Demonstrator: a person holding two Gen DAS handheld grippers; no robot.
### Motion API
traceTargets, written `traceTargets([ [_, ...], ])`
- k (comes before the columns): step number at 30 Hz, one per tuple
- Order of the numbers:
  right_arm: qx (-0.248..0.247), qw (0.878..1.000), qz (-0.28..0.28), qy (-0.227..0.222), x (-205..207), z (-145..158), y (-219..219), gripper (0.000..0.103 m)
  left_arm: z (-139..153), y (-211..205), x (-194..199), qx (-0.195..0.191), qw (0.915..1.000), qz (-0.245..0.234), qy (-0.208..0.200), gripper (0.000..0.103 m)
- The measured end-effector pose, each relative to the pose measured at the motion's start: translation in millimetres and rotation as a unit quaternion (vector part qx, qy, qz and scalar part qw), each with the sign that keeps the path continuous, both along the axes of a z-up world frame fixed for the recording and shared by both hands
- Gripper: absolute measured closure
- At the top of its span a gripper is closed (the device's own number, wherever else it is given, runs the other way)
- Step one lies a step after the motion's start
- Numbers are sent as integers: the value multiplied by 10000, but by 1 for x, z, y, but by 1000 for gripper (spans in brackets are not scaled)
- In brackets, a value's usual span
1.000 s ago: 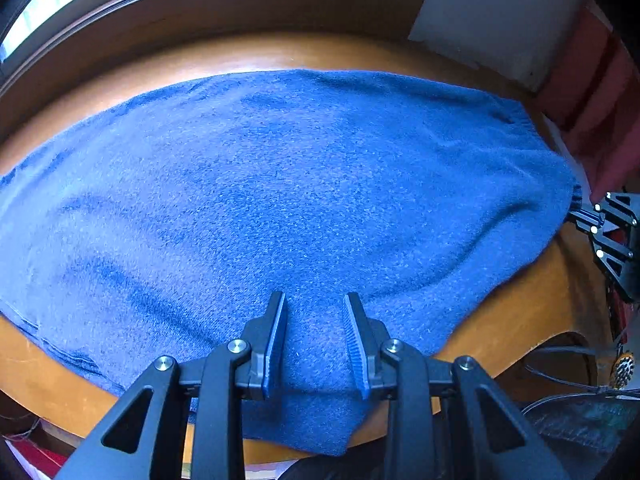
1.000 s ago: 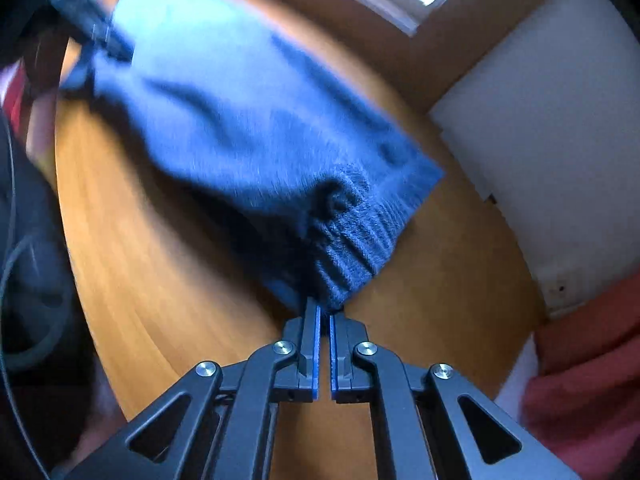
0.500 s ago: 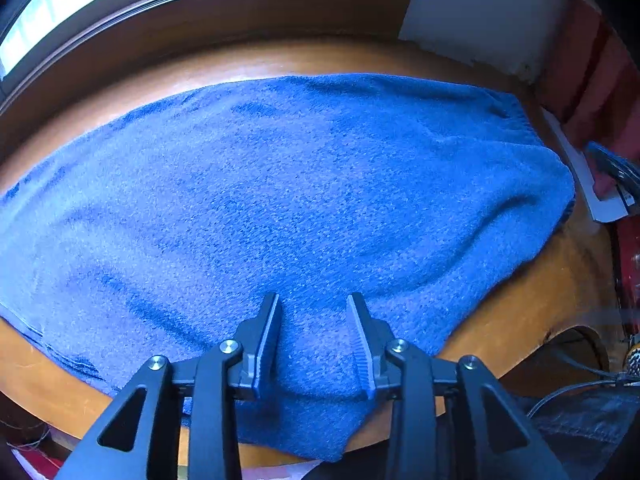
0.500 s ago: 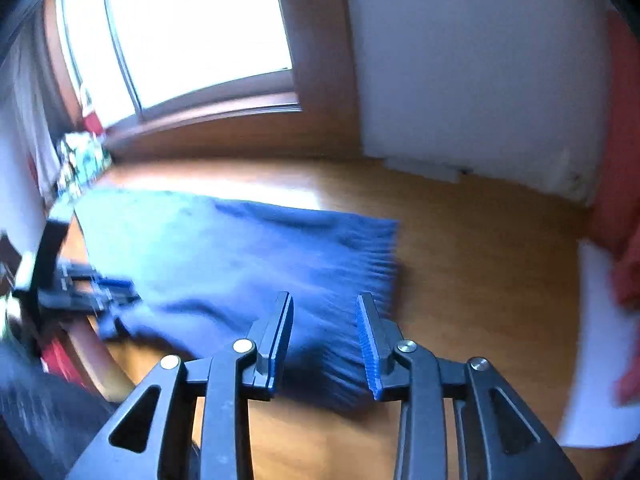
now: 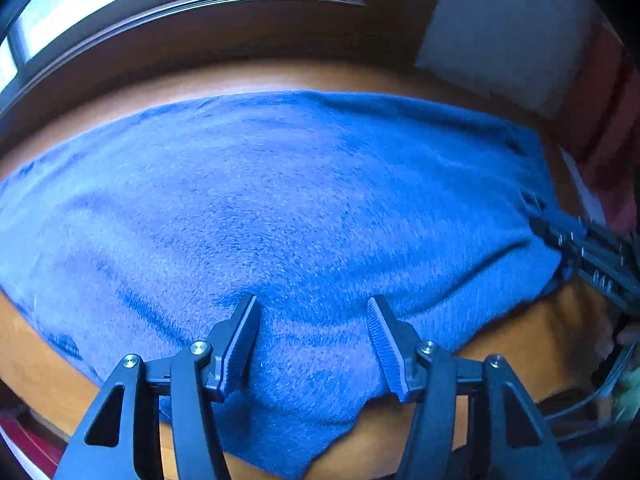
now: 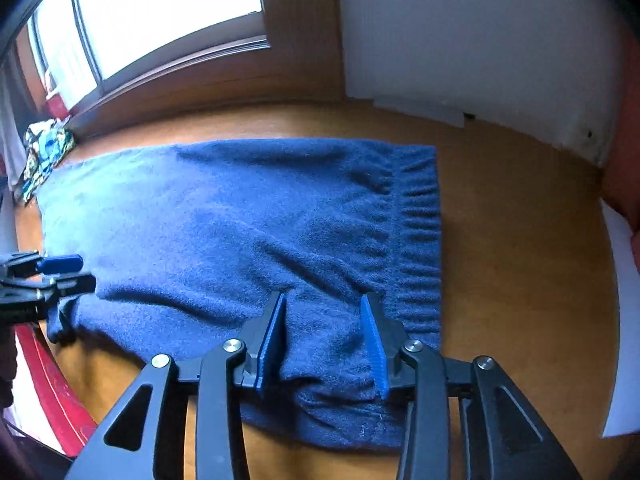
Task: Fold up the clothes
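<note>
Blue knitted sweater [image 6: 240, 240] lies flat on the wooden counter [image 6: 520, 280], its long axis running left to right, parallel to the window [image 6: 160, 12] on the far side. Its ribbed hem [image 6: 420, 240] forms the right end and points right, toward the white wall; the left end reaches close to a bundle of patterned cloth [image 6: 48, 152] at the far left corner. Soft wrinkles cross the near part of the fabric.

The right gripper [image 6: 326, 340] hovers over the near right corner of the sweater, just beside the hem, with its jaws wide apart and nothing between them but the fabric below. The left gripper [image 5: 312, 340] sits over the near edge farther left, where the fabric hangs slightly over the counter's rim; its jaws are also spread wide and grip nothing. A white sheet of paper [image 6: 620, 320] lies at the right edge of the counter, well apart from the sweater.
</note>
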State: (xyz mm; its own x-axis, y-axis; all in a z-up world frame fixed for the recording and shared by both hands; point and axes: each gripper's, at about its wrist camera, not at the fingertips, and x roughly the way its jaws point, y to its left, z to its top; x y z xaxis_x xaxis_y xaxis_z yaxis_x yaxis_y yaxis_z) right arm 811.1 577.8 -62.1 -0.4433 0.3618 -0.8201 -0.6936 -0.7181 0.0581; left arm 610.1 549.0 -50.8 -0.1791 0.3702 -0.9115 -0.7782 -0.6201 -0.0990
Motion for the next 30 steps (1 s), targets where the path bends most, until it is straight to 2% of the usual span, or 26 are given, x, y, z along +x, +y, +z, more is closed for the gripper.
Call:
traceTargets([
  [5,388,9989,179,-182,-11,19,-17,59,28,-30,-14,213,9978,630,-78,49],
  [7,542,9982,223,-122,-16,32,-26,46,42,-57,-17,175,9961,862,9,49],
  [13,309,9986,368,226,-54,56,-81,41,51,-136,-26,234,9935,1116,-5,47],
  [18,-148,9991,282,289,-119,45,-134,41,46,-191,-56,169,9955,927,89,46],
  [20,-174,9988,324,308,-142,43,-156,41,43,-208,-76,249,9956,894,95,43],
  [25,-171,9982,447,348,-198,42,-210,41,45,-266,-114,174,9955,931,81,43],
  [30,-218,9963,812,159,-256,36,-241,41,46,-311,-145,272,9935,1106,32,43],
])
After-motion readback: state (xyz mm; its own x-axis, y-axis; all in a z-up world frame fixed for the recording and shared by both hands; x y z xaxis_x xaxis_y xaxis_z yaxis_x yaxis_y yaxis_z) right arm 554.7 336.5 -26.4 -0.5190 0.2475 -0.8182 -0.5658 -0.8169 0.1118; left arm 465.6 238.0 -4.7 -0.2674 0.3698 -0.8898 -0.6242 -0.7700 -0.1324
